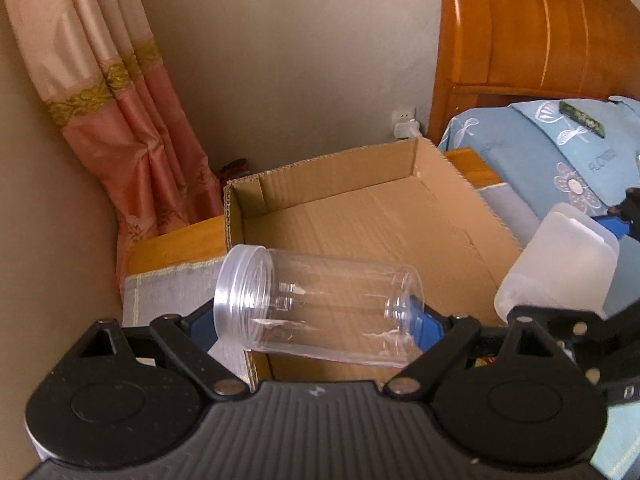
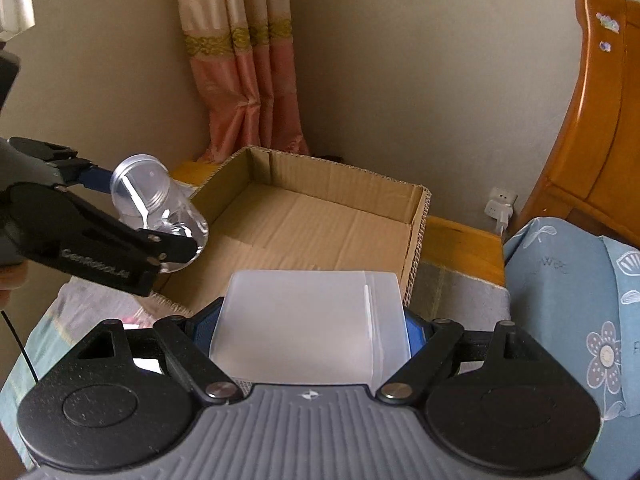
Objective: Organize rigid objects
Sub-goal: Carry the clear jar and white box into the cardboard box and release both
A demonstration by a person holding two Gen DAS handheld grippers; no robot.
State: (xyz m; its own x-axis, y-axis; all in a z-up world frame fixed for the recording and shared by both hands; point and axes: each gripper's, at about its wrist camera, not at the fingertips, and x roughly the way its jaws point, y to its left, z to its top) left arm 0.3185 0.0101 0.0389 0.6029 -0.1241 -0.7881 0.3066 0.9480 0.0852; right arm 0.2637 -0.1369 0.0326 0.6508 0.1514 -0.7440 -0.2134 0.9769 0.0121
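My left gripper (image 1: 316, 320) is shut on a clear plastic jar (image 1: 320, 304) that lies sideways between the fingers, lid to the left, held above the near left corner of an open cardboard box (image 1: 360, 216). The jar also shows in the right wrist view (image 2: 160, 204) with the left gripper (image 2: 132, 240). My right gripper (image 2: 310, 332) is shut on a frosted white plastic container (image 2: 308, 324), held just in front of the box (image 2: 320, 220) near its front edge. The container shows at the right of the left wrist view (image 1: 560, 264).
The box sits on a wooden bedside table (image 2: 460, 240) with a grey cloth (image 1: 172, 288). A bed with blue bedding (image 2: 580, 280) and wooden headboard (image 1: 540, 28) lies right. A pink curtain (image 1: 120, 120) hangs behind; a wall socket (image 2: 500, 204) is near the headboard.
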